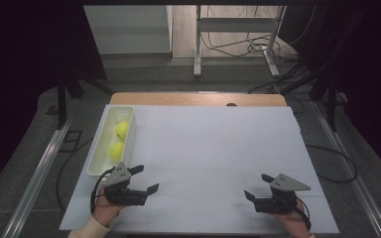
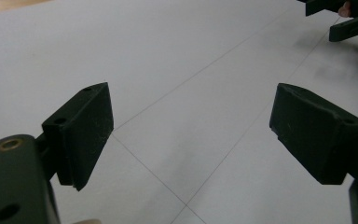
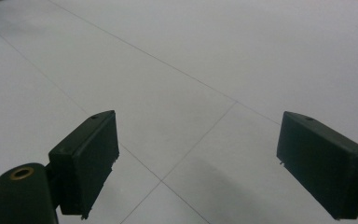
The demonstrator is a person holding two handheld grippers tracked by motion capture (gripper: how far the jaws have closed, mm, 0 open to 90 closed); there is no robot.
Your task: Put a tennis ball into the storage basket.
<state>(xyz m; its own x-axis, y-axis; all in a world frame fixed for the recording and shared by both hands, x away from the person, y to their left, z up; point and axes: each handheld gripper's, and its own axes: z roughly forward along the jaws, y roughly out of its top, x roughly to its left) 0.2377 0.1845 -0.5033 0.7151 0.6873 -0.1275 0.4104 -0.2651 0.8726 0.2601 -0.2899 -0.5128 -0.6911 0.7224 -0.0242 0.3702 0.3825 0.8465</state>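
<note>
Both tongs (image 1: 144, 178) (image 1: 258, 186) gape above white table (image 1: 218, 144); dim room.

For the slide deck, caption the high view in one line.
Two open grippers, left and right, rest on a white table beside a white tray holding two yellow balls.

One camera overhead, one on each gripper

The high view looks forward and down over the whole table (image 1: 218, 144). Each gripper view sits low and close behind its own jaws, facing the white sheet (image 2: 177, 70); the left one also catches the right gripper (image 2: 342, 18), far off.
</note>
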